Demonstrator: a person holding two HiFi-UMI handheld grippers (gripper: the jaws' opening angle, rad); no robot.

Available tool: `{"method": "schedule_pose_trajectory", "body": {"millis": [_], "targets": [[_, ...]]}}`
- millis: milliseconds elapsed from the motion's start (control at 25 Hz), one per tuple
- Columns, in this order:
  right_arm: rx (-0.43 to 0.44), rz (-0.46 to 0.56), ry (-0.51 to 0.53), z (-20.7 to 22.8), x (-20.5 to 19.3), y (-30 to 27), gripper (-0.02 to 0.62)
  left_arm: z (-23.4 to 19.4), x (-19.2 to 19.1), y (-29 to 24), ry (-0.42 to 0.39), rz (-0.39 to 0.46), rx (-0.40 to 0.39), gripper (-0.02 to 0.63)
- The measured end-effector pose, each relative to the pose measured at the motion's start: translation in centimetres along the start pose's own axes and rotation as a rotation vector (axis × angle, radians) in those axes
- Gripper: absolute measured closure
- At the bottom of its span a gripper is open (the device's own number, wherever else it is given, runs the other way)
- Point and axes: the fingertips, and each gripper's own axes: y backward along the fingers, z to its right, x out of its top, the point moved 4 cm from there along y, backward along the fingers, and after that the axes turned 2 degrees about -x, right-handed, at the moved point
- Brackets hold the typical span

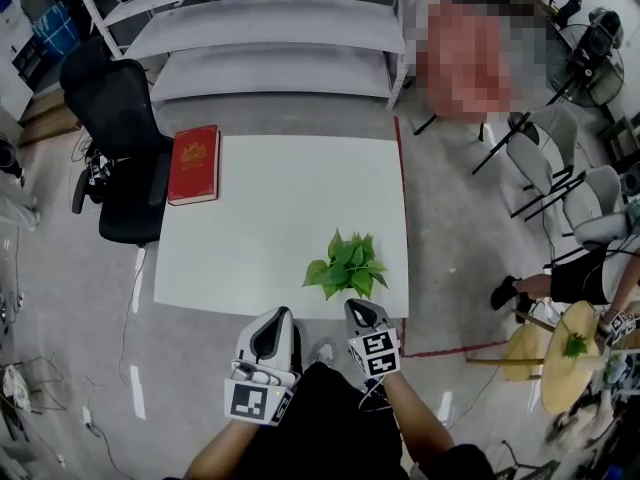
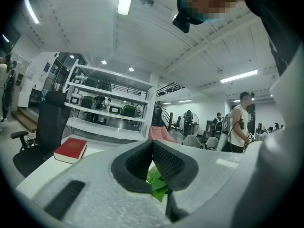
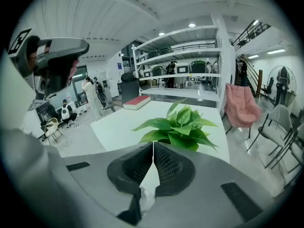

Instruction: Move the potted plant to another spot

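The potted plant (image 1: 347, 265) seems upright, leaves skyward; left hand-held gripper (image 1: 279, 316) and right hand-held gripper (image 1: 360, 308) clenched, empty.

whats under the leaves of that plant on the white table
Only white table shows around the leaves. The pot itself is covered: foliage hides it from above, and the right gripper blocks the base in its own view.

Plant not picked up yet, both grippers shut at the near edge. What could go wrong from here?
The leafy green potted plant stands close to the near right corner of the white table; a nudge could tip it off. Only its leaves show, so the shut right gripper may close on foliage, not a firm hold.
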Motion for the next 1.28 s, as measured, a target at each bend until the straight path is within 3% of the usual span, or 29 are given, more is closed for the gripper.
{"method": "schedule_pose_trajectory", "body": {"millis": [240, 480, 960, 1280], "targets": [[-0.045, -0.034, 0.093, 0.7, -0.9, -1.6, 0.580, -1.0, -0.4, -1.4, 0.002, -0.028, -0.014, 0.592], [-0.085, -0.098, 0.301, 0.9, -1.1, -2.9, 0.497, -0.8, -1.1, -2.3, 0.002, -0.050, -0.028, 0.592], [-0.050, -0.309, 0.677, 1.1, -1.8, -5.7, 0.499, -1.5, -1.8, -2.8, 0.013, -0.076, -0.026, 0.592], [-0.026, -0.374, 0.798, 1.4, -1.8, -6.2, 0.515, -1.8, -1.8, -3.1, 0.047, -0.073, -0.020, 0.592]]}}
